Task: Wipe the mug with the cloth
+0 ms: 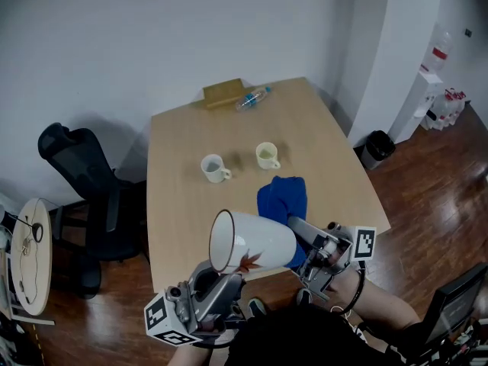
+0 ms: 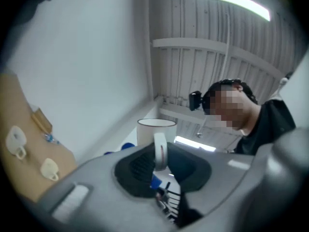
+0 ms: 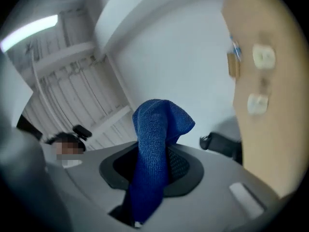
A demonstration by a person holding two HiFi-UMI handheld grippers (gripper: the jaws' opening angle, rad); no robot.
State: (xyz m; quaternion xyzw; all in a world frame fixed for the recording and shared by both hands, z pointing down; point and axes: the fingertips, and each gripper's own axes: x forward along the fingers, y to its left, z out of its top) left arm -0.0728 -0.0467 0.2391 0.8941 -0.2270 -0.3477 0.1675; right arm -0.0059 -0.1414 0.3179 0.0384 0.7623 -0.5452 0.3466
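At lower centre, the left gripper (image 1: pixel 226 279) is clenched on the handle (image 2: pixel 160 151) of the white mug (image 1: pixel 255 241), which tilts over the table (image 1: pixel 179 212) edge. Just right, the right gripper (image 1: pixel 309 244) grasps the blue cloth (image 1: pixel 282 198)

1. I see the mug (image 1: pixel 252 242), white with a dark rim and a reddish leaf print. It is lifted over the bench's (image 1: pixel 179 212) near edge and tipped on its side, mouth facing left. My left tongs (image 1: pixel 226 277) pinch its handle.
2. The cloth (image 1: pixel 283 198), blue microfibre, sticks up bunched from my right tongs (image 1: pixel 303 239), just beside the mug's base.
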